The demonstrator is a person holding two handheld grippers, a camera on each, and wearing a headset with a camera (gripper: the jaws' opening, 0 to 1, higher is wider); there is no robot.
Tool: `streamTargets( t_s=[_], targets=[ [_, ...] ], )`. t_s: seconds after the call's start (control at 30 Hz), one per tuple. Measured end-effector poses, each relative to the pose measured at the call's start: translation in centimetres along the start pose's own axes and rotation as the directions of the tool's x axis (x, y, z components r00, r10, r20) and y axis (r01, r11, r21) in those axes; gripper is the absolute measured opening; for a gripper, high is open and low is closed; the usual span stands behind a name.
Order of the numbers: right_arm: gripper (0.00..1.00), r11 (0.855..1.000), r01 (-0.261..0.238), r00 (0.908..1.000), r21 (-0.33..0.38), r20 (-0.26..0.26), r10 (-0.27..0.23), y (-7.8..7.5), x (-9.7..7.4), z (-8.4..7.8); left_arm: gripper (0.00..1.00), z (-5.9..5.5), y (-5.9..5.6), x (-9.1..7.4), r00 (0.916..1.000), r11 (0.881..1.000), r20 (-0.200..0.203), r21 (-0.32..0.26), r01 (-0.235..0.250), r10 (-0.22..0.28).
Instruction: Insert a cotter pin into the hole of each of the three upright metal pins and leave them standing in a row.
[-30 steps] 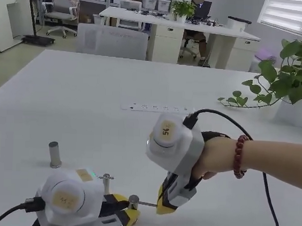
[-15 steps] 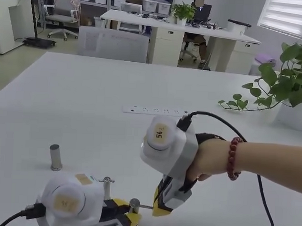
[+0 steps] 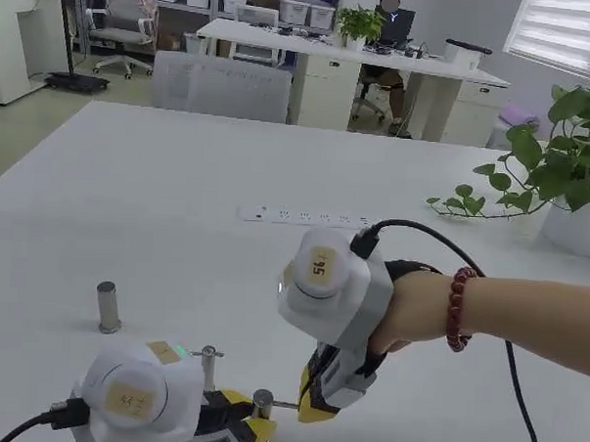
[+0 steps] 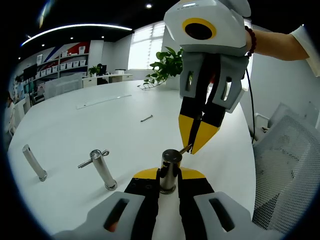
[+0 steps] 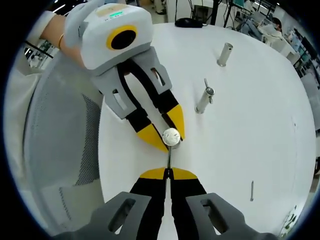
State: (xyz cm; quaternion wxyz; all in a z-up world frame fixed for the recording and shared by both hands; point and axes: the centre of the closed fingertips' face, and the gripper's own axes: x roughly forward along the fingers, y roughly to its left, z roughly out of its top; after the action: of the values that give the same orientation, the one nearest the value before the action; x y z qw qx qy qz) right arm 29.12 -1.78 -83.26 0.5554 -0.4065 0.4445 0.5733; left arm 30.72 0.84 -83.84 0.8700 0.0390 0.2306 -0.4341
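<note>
the left claw [image 4: 170, 176] is pressed onto a short upright steel pin with a flat round head [image 4: 170, 161], steadying it on the white desk [image 4: 75, 125] so its cross hole faces the incoming part. the right claw [image 5: 170, 173] pinches a thin silver cotter pin [image 5: 169, 156] by its tail, held level with its tip at that hole; i cannot tell whether it has entered. just beside the held pin stands a matching pin fitted with a cotter [image 4: 102, 169], and past that a bare steel pin [image 4: 34, 162]. a spare cotter pin [image 4: 146, 118] lies farther off.
</note>
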Motion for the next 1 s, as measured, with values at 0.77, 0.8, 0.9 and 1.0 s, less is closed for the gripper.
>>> streamTargets(
  t_s=[0.77,0.8,0.9,1.0],
  targets=[
    [0.03,0.989,0.019,0.9992,-0.149,0.037,-0.014,-0.27,-0.25,0.14,0.11,-0.07,-0.09,0.12,0.9999,0.999,0.002,0.045,0.015,-0.015],
    [0.03,0.989,0.020,0.9994,-0.148,0.032,-0.015,-0.28,-0.24,0.17,0.11,-0.08,-0.08,0.12,0.9999,0.999,0.002,0.046,0.015,-0.015],
    [0.03,0.987,0.028,0.9996,-0.158,0.010,-0.027,-0.32,-0.22,0.13,0.11,-0.09,-0.08,0.14,0.9999,0.999,0.000,0.048,0.015,-0.015],
    [0.03,0.988,0.032,0.9994,-0.150,-0.007,-0.033,-0.38,-0.28,0.08,0.11,-0.07,-0.06,0.19,0.9999,0.998,-0.002,0.054,0.012,-0.012]
  ],
)
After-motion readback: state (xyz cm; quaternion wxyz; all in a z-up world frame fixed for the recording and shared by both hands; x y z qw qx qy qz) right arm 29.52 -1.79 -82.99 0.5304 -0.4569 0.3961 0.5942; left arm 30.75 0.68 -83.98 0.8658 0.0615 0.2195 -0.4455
